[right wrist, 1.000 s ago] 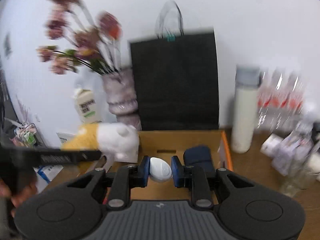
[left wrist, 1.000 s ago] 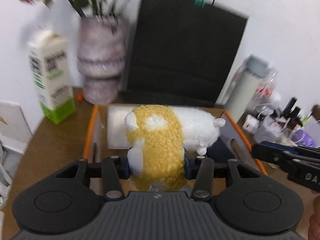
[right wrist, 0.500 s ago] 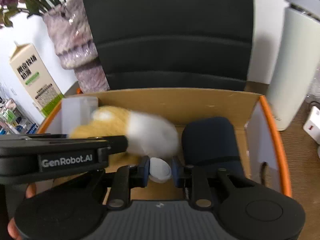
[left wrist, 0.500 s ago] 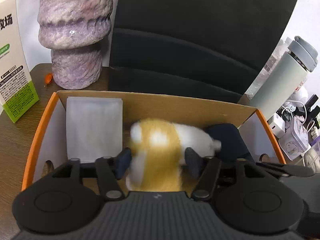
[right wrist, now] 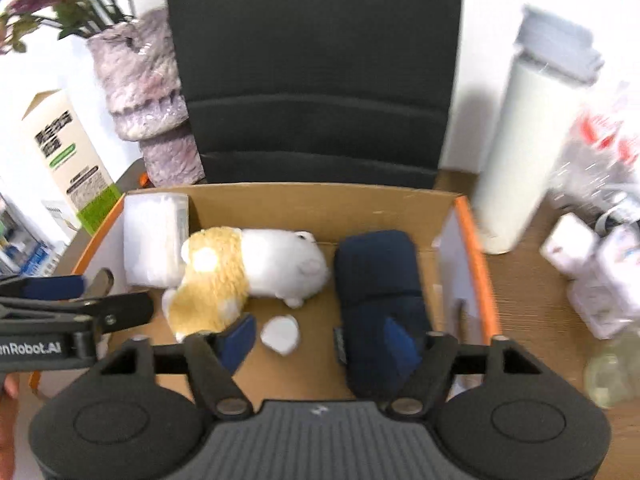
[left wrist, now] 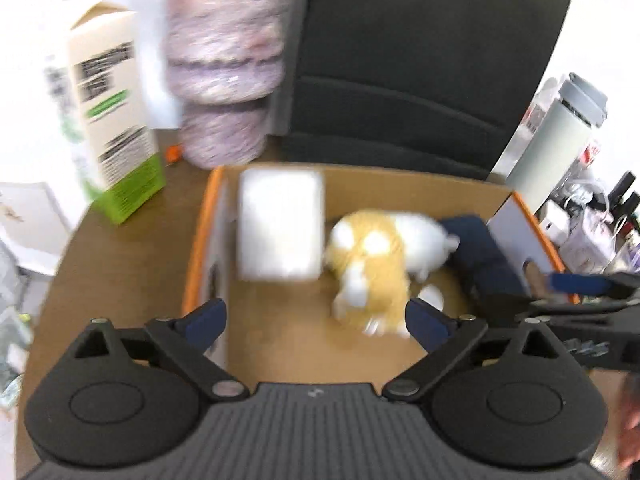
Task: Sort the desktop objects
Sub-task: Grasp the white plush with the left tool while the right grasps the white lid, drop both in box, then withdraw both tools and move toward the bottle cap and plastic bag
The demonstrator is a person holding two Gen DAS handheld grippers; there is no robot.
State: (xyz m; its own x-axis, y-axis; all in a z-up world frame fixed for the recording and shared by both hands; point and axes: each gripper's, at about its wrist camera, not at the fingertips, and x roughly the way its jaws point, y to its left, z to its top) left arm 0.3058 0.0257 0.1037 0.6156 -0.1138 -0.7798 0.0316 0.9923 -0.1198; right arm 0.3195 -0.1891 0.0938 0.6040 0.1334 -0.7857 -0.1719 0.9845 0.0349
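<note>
A cardboard box with orange rims (right wrist: 476, 264) (left wrist: 200, 240) stands on the wooden desk. Inside lie a white packet (right wrist: 154, 240) (left wrist: 280, 228), a yellow and white plush toy (right wrist: 248, 272) (left wrist: 380, 260), a small white round object (right wrist: 280, 334) (left wrist: 432, 296) and a dark blue pouch (right wrist: 378, 292) (left wrist: 480, 256). My left gripper (left wrist: 316, 320) is open and empty above the box's near left part. My right gripper (right wrist: 320, 340) is open and empty just above the small white object.
A black paper bag (right wrist: 316, 68) stands behind the box. A purple vase (left wrist: 224, 64) and a milk carton (left wrist: 112, 112) stand at the left. A white bottle (right wrist: 532, 140) and small clutter (right wrist: 592, 272) stand at the right.
Both grippers have opened. The plush toy dropped from the left gripper into the box, and the small white object dropped from the right gripper onto the box floor. Both grippers pulled back.
</note>
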